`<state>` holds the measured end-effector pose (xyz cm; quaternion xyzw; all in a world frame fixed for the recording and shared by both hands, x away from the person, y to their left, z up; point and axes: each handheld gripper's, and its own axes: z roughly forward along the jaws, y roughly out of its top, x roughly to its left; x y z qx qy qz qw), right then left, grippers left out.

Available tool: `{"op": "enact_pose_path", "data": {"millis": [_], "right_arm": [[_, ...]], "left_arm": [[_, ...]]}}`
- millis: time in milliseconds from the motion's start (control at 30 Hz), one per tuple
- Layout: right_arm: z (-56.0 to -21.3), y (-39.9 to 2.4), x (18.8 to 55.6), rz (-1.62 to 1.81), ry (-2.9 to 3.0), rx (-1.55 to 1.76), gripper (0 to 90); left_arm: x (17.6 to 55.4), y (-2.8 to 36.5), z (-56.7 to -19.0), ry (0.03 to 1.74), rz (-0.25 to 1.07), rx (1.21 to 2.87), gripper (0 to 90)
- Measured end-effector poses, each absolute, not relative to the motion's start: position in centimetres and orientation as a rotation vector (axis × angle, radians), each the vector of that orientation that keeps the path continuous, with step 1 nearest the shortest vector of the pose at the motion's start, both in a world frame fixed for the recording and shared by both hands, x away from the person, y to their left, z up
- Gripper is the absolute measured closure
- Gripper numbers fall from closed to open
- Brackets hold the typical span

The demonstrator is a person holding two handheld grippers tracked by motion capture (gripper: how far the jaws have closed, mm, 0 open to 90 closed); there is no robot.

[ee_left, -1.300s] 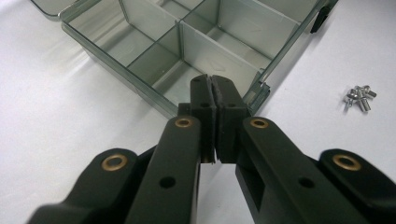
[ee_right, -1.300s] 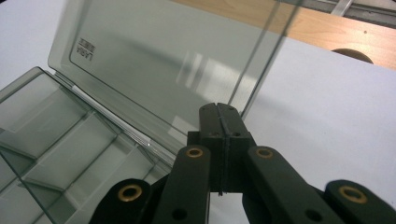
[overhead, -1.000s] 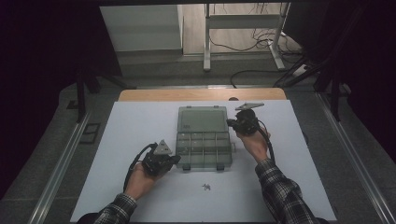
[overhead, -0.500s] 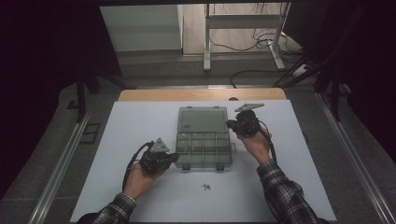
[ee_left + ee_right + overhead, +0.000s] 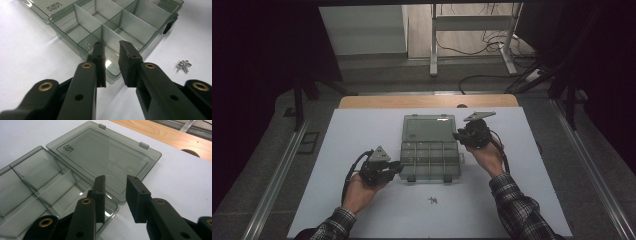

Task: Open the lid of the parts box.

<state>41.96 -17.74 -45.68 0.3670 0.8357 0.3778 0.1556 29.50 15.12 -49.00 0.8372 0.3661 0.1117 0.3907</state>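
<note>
We see a clear compartment box (image 5: 431,160) lying open in the middle of the white tabletop (image 5: 352,130), its lid (image 5: 430,128) folded flat on the far side. Our left claw (image 5: 398,167) sits at the box's near left corner; its jaws have just been opening, and in the left gripper view they stand apart over the corner wall of the box (image 5: 117,27), pads clear of the plastic, so the claw is released with nothing gripped. Our right claw (image 5: 458,135) is at the right edge, near where the lid meets the tray. Its jaws have just been opening too, and in the right gripper view they gape above the lid's corner (image 5: 105,162) without pressing on it (also released). A small cluster of screws (image 5: 433,200) lies on the tabletop in front of the box, well apart from both claws; the left gripper view shows it (image 5: 184,65) off to the right.
</note>
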Motion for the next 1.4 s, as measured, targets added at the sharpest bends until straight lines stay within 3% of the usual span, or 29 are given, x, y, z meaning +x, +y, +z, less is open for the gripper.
{"op": "enact_pose_path", "data": {"millis": [600, 1000, 1400], "right_arm": [[-44.1, -17.8, 39.2, 1.103, 2.415, 0.981, 45.5], [-43.9, -18.0, 37.9, 1.118, 2.382, 0.961, 21.7], [-43.8, -18.7, 36.5, 1.148, 2.389, 0.967, 5.7]], "left_arm": [[28.6, 15.3, -48.0, 0.937, 0.309, 2.145, 42.3], [28.0, 15.6, -47.7, 0.953, 0.310, 2.162, 14.9], [27.3, 16.7, -46.9, 0.942, 0.299, 2.143, 4.3]]}}
